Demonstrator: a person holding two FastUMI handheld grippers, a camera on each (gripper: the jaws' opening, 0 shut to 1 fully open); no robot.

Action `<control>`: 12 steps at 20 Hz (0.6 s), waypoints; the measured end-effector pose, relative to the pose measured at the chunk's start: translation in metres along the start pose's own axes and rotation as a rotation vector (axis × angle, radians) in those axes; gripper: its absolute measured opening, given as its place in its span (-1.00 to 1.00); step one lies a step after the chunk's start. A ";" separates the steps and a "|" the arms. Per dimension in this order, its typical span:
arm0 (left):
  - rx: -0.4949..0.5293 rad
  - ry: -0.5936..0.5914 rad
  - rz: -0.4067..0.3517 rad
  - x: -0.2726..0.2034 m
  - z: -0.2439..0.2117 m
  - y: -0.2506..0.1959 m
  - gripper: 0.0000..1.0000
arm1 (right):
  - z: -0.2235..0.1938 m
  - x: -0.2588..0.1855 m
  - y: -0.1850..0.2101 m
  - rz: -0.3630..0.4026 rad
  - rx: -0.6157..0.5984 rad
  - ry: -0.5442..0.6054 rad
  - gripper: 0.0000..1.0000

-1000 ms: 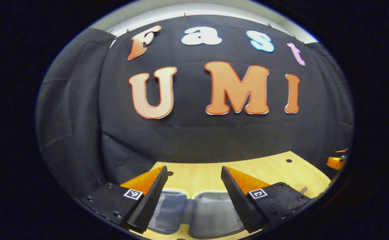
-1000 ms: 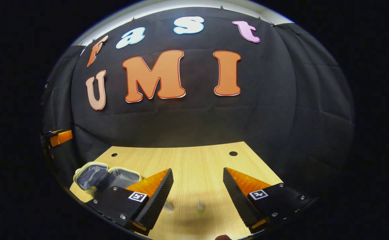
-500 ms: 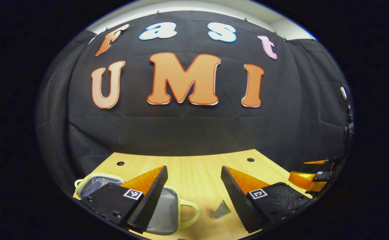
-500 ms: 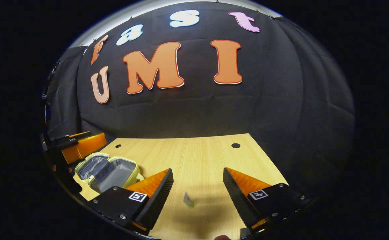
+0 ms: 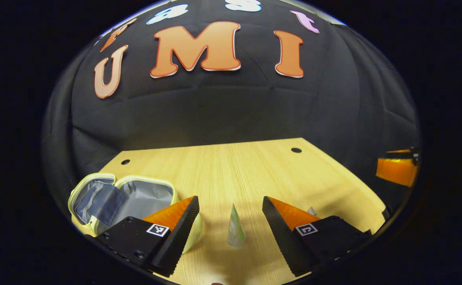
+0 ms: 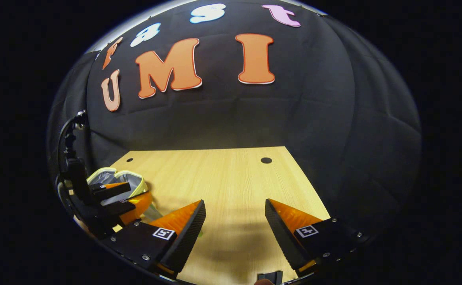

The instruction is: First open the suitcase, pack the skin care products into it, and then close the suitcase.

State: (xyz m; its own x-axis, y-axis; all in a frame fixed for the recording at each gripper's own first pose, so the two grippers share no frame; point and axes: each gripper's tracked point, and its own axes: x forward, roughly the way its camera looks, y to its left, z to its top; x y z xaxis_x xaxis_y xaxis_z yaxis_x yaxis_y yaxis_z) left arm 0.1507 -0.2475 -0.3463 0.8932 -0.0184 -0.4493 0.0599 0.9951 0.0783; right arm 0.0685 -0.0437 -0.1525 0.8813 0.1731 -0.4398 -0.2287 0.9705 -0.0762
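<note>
Small pale-yellow suitcase with grey lining [image 5: 135, 194] is lying opened flat at the left side of the light wooden tabletop [image 5: 254, 174]; it is also seen in the right gripper view [image 6: 130, 180]. A small translucent pale-green skin care tube [image 5: 235, 229] is standing upright on the tabletop, framed between the jaws of the left gripper [image 5: 231, 229], not touched by either. Left jaws are being held wide apart, nothing gripped. Right gripper [image 6: 234, 233] jaws are likewise spread wide and empty above bare wood. The left gripper [image 6: 116, 202] is seen from the right gripper view, just beside the suitcase.
</note>
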 end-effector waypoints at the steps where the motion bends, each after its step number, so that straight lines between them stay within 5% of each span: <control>1: 0.014 0.015 0.010 0.006 -0.014 -0.003 0.99 | -0.003 0.001 -0.003 0.001 -0.002 0.010 0.90; 7: 0.030 0.092 0.068 0.037 -0.070 -0.004 0.96 | -0.015 0.008 -0.020 0.000 -0.045 0.038 0.91; 11: -0.005 0.090 0.076 0.044 -0.076 -0.002 -0.19 | -0.024 0.011 -0.021 0.003 -0.049 0.065 0.91; 12: -0.023 0.101 0.073 0.039 -0.076 -0.003 -0.31 | -0.026 0.010 -0.020 0.003 -0.052 0.072 0.91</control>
State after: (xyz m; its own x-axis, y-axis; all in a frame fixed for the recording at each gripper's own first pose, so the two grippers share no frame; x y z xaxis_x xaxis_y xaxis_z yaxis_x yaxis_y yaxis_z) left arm 0.1517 -0.2436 -0.4316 0.8452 0.0626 -0.5308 -0.0148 0.9955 0.0938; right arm 0.0718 -0.0657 -0.1785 0.8490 0.1620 -0.5029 -0.2543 0.9596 -0.1203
